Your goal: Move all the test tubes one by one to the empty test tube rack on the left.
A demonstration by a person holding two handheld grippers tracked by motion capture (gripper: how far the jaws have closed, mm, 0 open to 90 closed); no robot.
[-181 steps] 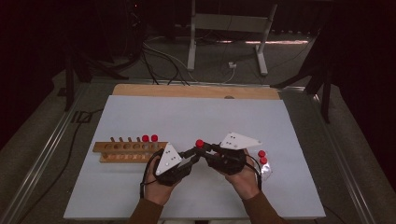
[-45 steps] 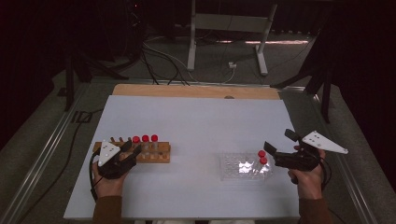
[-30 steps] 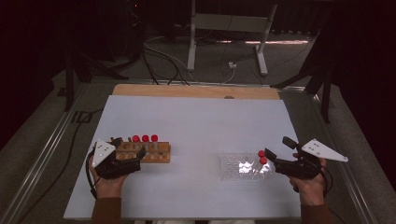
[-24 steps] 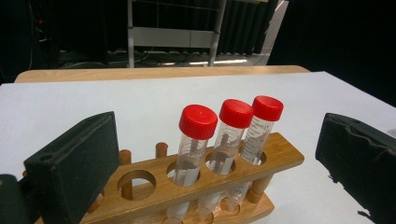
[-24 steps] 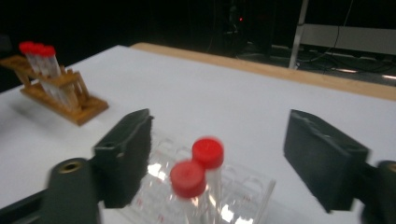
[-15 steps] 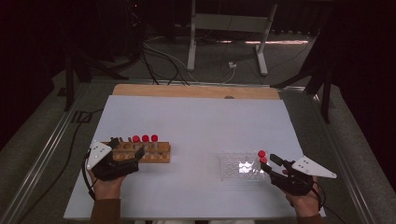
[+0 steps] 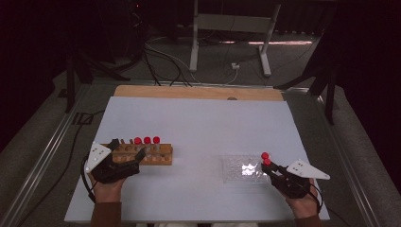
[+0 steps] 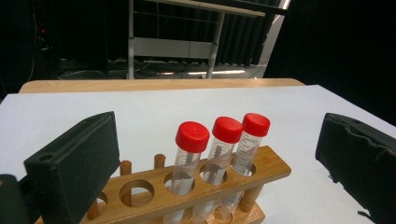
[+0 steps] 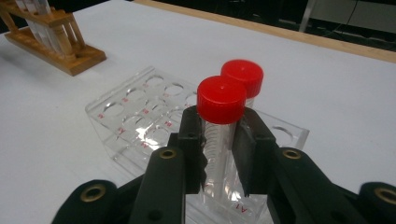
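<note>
Red-capped tube (image 9: 220,130) upright, clamped between right gripper (image 9: 219,154) fingers (image 9: 192,149)

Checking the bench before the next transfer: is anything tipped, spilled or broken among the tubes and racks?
Nothing stands out. Three red-capped clear tubes stand upright in the wooden rack. Two more stand in the clear plastic rack, the nearer one clamped by the right hand-held gripper. No spill shows.
</note>
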